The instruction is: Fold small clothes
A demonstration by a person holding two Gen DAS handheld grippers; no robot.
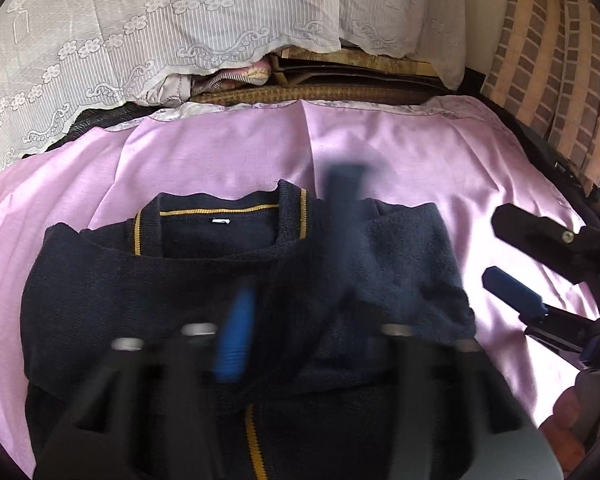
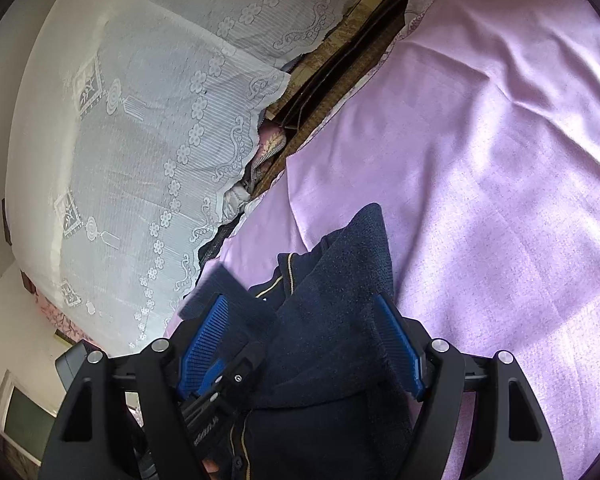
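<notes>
A small navy knit sweater (image 1: 148, 292) with yellow trim at the collar and front lies on a lilac sheet (image 1: 400, 160), its sides folded in over the body. My left gripper (image 1: 296, 332) hangs just above its middle, blurred by motion, jaws apart with nothing between them. My right gripper (image 1: 516, 256) shows at the right edge of the left wrist view, open over the sheet. In the right wrist view the right gripper (image 2: 304, 344) is open with the sweater (image 2: 340, 320) below its blue pads (image 2: 396, 340); the left gripper's finger (image 2: 220, 384) crosses beneath.
White lace-covered pillows (image 1: 100, 40) lie along the far side of the bed. A woven mat edge (image 1: 320, 92) and wooden frame show behind the sheet. A striped brown fabric (image 1: 548, 60) hangs at far right. Bare lilac sheet (image 2: 500, 180) spreads to the right of the sweater.
</notes>
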